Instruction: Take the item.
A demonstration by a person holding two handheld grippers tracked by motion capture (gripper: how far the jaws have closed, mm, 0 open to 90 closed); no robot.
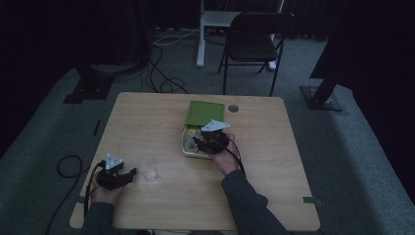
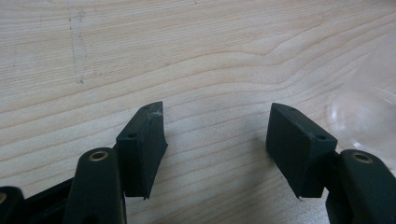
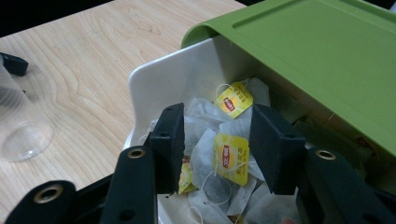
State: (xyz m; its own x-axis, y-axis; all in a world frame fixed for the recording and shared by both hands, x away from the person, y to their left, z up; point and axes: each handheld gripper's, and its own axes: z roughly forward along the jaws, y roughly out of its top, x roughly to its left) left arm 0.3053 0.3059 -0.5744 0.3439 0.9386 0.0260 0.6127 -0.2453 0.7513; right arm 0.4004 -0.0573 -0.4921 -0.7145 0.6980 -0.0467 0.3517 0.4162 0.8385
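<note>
While the right gripper (image 3: pixel 217 142) is hovering over the white box (image 3: pixel 140 88) under its green lid (image 3: pixel 327 51), its fingers (image 3: pixel 170 140) are standing about half open around a yellow-tagged tea bag (image 3: pixel 229 158), gripping nothing. Such a bag is likely handling light, soft and tearable; pinching the paper tag looks safest. The left gripper (image 2: pixel 217 140) is resting wide open and empty on the desk (image 2: pixel 187 56), beside 1 clear cup (image 1: pixel 149 167).

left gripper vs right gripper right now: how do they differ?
The left gripper has its jaws wide apart over bare table, with nothing between them; the right gripper has its jaws closer together. The left sits beside a clear plastic cup; the right hangs over the white box of tea bags, its green lid slid partly back. Both are hand-held, with black jaws.
</note>
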